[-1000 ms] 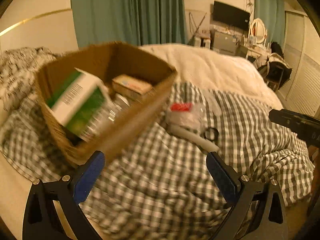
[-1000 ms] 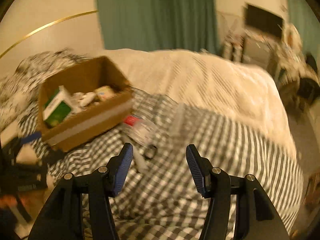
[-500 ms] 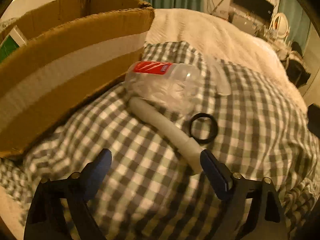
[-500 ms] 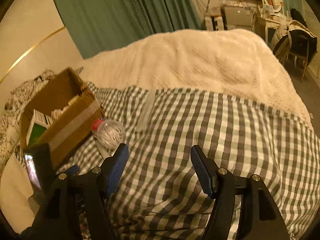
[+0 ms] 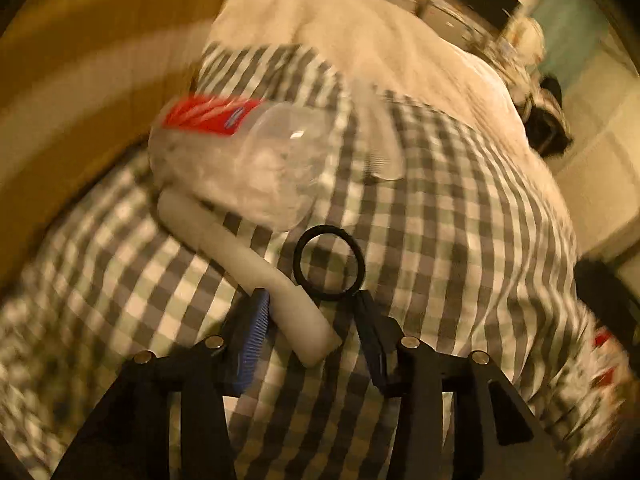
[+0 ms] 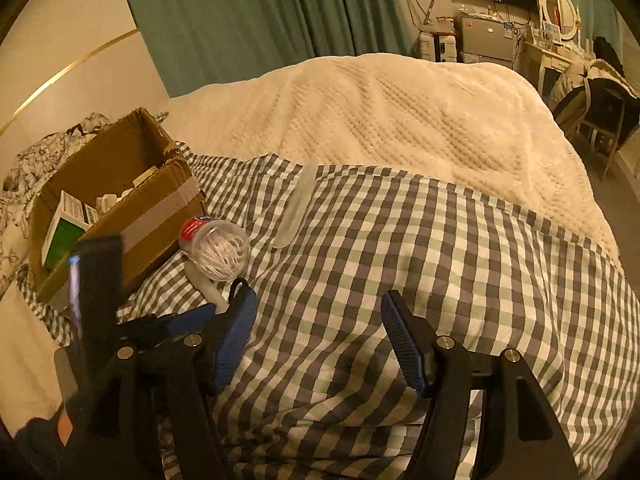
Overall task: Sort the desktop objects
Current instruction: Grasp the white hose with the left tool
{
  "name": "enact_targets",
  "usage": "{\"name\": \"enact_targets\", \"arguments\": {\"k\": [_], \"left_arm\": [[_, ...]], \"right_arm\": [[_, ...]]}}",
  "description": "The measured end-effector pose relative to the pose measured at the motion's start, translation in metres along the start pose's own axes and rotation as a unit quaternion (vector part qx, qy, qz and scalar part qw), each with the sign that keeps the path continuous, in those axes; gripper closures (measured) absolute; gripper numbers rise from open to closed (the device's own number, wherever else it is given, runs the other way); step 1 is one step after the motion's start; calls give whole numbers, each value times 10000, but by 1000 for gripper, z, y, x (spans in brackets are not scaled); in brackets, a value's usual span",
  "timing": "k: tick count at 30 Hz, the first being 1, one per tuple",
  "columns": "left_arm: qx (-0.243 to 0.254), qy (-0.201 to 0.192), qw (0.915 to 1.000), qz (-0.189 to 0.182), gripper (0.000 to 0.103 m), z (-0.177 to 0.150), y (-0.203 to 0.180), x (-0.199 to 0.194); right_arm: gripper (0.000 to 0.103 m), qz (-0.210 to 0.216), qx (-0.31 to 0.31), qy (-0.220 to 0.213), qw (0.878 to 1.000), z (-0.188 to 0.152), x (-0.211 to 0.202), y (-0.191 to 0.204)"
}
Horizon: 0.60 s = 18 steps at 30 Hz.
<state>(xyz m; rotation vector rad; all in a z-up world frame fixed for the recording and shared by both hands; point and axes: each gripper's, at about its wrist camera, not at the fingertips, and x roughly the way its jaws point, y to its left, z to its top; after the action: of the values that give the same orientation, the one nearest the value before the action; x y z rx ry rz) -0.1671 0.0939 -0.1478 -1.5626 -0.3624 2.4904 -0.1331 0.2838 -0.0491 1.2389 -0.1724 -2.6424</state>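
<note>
Left gripper (image 5: pixel 310 300) low over a checked cloth (image 5: pixel 460 240), fingers narrowed around the near end of a white tube (image 5: pixel 256 264); blue pad (image 5: pixel 256 328) against the tube's left side, right finger just beside it, contact there blurred, grip unconfirmed. Touching the right fingertip, a black ring (image 5: pixel 329 263) flat on the cloth. Straight ahead, across the tube's far end, a clear jar (image 5: pixel 244 164) on its side, red label up. Ahead and left, a cardboard box (image 5: pixel 80 100). Right gripper (image 6: pixel 320 312) spread wide, holding nothing, hovering over bare checked cloth; jar, tube and box ahead to its left, a clear strip (image 6: pixel 296 212) straight ahead.
</note>
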Motion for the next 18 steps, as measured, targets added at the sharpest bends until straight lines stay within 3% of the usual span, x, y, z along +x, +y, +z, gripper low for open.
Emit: {"name": "enact_targets", "arguments": {"k": [1, 2, 4, 9, 12, 16, 18], "left_arm": [[-85, -16, 9999, -118, 58, 0, 4, -1], [-107, -30, 9997, -206, 73, 0, 8, -4], [140, -76, 9997, -210, 82, -2, 14, -13], [791, -546, 9953, -74, 83, -11, 30, -62], [891, -789, 9928, 110, 83, -13, 42, -80], [905, -880, 9920, 86, 84, -10, 58, -75], [917, -725, 9931, 34, 84, -10, 61, -61]], "right_arm": [[39, -23, -26, 9, 10000, -1, 0, 1], [39, -42, -51, 16, 10000, -2, 1, 3], [39, -35, -72, 39, 10000, -3, 2, 6], [39, 379, -376, 49, 9986, -4, 8, 23], [39, 730, -558, 248, 9955, -6, 21, 38], [39, 1034, -488, 520, 9921, -9, 42, 53], [39, 1113, -549, 648, 9902, -11, 53, 62]]}}
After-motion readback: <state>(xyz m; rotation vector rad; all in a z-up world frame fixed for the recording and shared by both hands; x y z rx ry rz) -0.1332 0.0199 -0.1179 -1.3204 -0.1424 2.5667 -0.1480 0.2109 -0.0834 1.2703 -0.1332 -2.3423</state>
